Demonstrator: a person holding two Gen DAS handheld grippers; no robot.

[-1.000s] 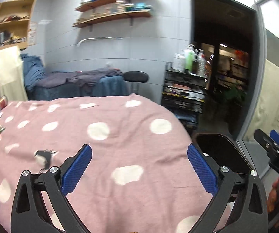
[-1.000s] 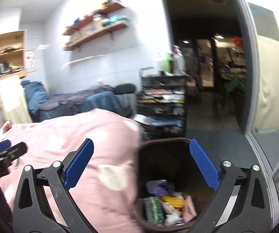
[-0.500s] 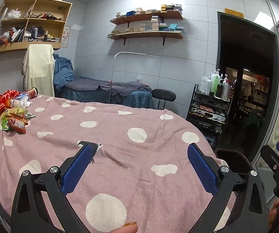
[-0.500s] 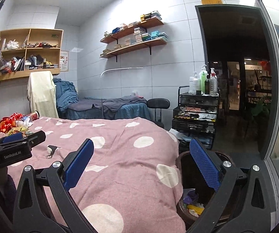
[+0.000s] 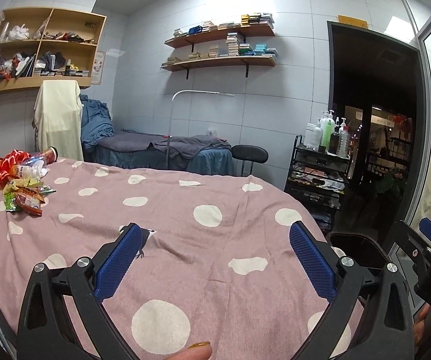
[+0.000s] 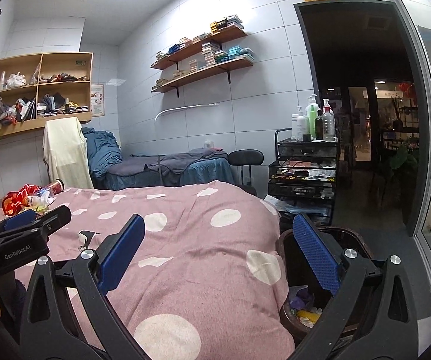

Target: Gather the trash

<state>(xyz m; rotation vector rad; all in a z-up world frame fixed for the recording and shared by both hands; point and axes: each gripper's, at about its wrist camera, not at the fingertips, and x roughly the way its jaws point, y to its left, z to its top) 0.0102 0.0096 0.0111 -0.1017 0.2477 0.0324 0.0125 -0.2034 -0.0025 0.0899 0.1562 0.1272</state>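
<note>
A heap of trash (image 5: 20, 180), snack wrappers, a plastic bottle and a red can, lies at the far left of the pink polka-dot bed (image 5: 185, 210); it also shows in the right wrist view (image 6: 32, 199). A dark bin (image 6: 347, 240) with wrappers inside stands at the bed's right end, also seen in the left wrist view (image 5: 356, 249). My left gripper (image 5: 215, 258) is open and empty above the bed's near part. My right gripper (image 6: 218, 249) is open and empty, over the bed edge and the bin.
A black trolley (image 6: 305, 174) with bottles on top stands behind the bin. A black stool (image 6: 245, 159) and a blue massage bed (image 6: 170, 168) lie beyond. A dark doorway (image 6: 365, 105) and a glass wall are on the right. Wooden shelves hang on the tiled wall.
Both grippers have lifted and turned left, from looking down at the bed edge and into the bin to facing across the bed. The trash heap has come fully into view. Both stay open.
</note>
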